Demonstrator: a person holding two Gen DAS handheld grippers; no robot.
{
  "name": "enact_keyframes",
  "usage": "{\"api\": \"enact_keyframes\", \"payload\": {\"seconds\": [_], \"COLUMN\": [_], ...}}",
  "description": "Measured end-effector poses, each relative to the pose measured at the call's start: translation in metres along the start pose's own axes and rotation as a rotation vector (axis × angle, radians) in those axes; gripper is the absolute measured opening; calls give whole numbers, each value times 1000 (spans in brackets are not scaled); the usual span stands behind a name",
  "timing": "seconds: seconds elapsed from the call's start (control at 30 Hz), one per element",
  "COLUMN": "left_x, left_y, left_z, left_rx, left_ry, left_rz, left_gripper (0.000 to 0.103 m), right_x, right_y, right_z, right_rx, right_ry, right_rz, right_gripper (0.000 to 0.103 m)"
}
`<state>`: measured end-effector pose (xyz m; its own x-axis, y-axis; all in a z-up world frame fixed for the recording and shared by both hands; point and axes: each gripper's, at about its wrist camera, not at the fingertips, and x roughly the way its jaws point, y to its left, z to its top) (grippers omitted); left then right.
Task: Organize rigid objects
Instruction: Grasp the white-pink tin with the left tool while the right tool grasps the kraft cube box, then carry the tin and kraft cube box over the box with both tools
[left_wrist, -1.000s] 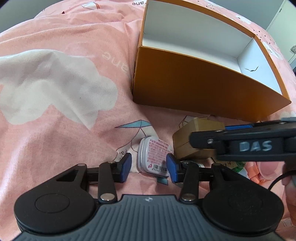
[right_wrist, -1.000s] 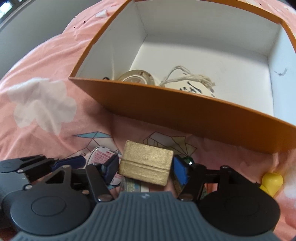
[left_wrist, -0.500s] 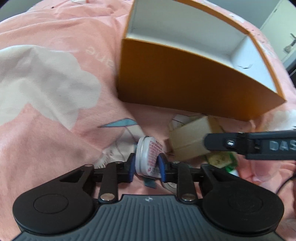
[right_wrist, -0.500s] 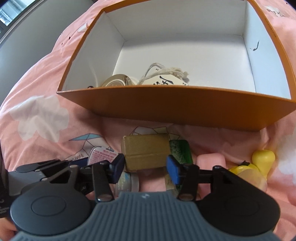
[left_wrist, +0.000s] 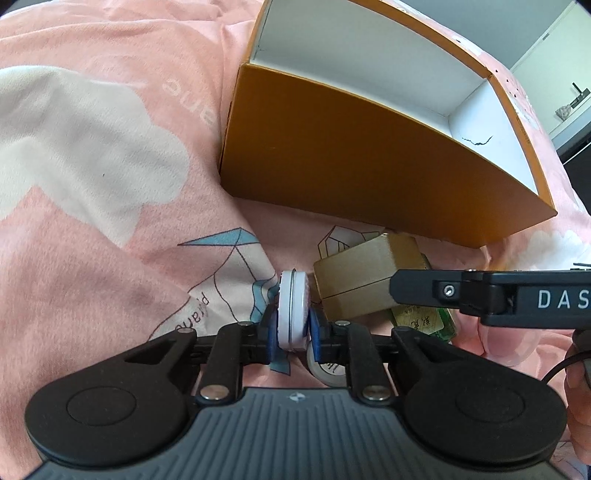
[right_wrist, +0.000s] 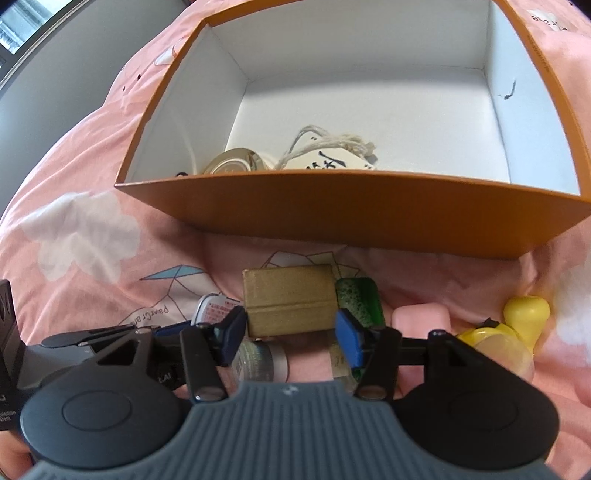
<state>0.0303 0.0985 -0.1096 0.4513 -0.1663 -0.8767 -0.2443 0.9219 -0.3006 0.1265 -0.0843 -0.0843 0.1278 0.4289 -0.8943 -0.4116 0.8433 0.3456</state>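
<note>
Two grippers are at work in front of the orange box (right_wrist: 354, 218), and each has picked its own target. My left gripper (left_wrist: 291, 325) is clamped on the small round tin (left_wrist: 292, 310), which stands on edge between the blue pads, so the flat faces take the squeeze and the tin should not roll out. It sits right at the fingertips, low over the pink bedspread (left_wrist: 110, 258), with the box wall ahead and a little to the right.

My right gripper (right_wrist: 291, 332) straddles the gold box (right_wrist: 290, 301): its jaws are opening, one pad at each short end. The left pad sits at the corner, the right pad just clear of it. I judge this a re-seat before a firmer pinch.

Beyond the right pad lies a green block (right_wrist: 360, 301), then a pink block (right_wrist: 419, 319) and a yellow toy (right_wrist: 517, 321), all waiting on the cloth. Under the fingers rests a small jar (right_wrist: 258, 360). Inside the box, near its front wall, a round metal case (right_wrist: 236, 164) and a tag with string (right_wrist: 332, 157) already lie, so the box is where the loose pieces belong.
</note>
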Motion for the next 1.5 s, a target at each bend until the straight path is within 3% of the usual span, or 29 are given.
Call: {"api": "enact_keyframes", "payload": {"seconds": [0.07,0.2,0.53,0.6,0.67,0.7,1.1,1.5], "left_x": [2,8,18,22,24,24,6,-49], "left_y": [-4,-10,-14,-17,-17,-17,-14,-37], "left_z": [1,1,6,7,8,7,2,2], "left_rx": [17,37,20,21,18,14,22,64], "left_ry": [0,10,35,36,36,35,14,-96], "left_rz": [20,43,55,55,54,51,21,3], "left_gripper": [22,24,27,26,26,25,20,20], "right_x": [2,6,23,24,25,24,8,-45], "right_y": [2,9,17,20,22,24,13,12], "right_z": [0,1,10,11,11,10,8,9], "right_rx": [-11,-45,-99,-115,-132,-141,-75,-101], "right_ry": [2,-3,-3,-7,-15,-18,-45,-137], "right_rz": [1,-28,-3,-7,-7,-14,45,69], "right_gripper": [57,70,71,70,59,59,58,58]}}
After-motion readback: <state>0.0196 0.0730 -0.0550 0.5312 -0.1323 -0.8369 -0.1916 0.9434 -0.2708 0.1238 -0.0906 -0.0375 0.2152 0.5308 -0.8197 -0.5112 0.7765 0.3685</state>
